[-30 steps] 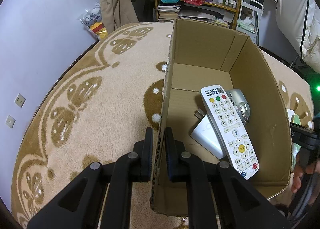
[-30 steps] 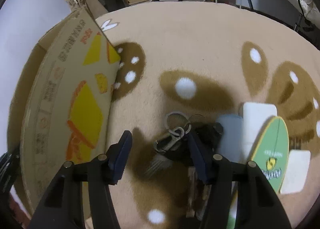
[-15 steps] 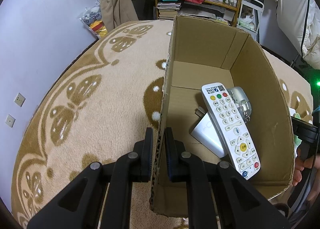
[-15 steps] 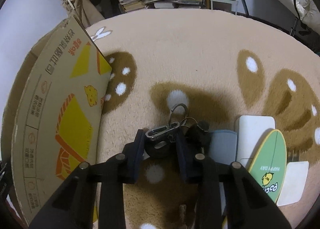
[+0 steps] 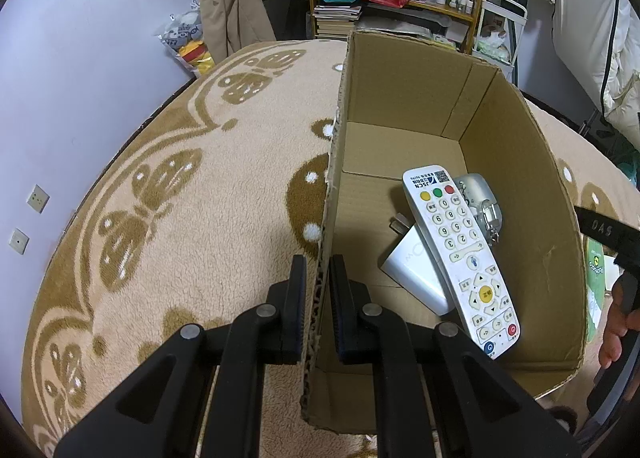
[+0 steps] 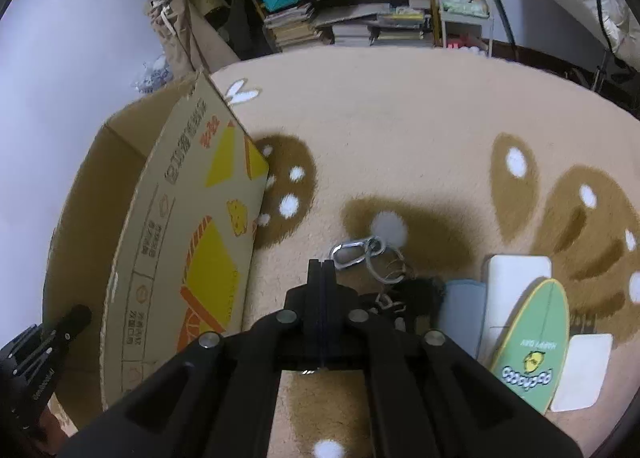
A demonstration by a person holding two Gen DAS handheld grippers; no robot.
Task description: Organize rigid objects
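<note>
My left gripper [image 5: 318, 270] is shut on the left wall of an open cardboard box [image 5: 340, 161]. Inside lie a white remote [image 5: 460, 258], a white charger [image 5: 416, 278] and a silver mouse-like item [image 5: 476, 189]. In the right wrist view the box's printed wall [image 6: 200, 250] is at left. My right gripper [image 6: 321, 270] has its jaws fully together. A key bunch with a silver carabiner [image 6: 350, 252] and a black fob [image 6: 416, 294] lies on the carpet just right of it, apparently outside the jaws.
Beside the keys lie a grey-blue card [image 6: 460, 310], a white block [image 6: 516, 282], a green oval board [image 6: 532, 350] and a white card [image 6: 584, 370]. Shelves with books and bags [image 6: 344, 21] stand behind the patterned carpet [image 6: 400, 137].
My right gripper closed from open around the keys to fully shut and rose; the keys now lie beside it. My left gripper kept its hold on the box wall.
</note>
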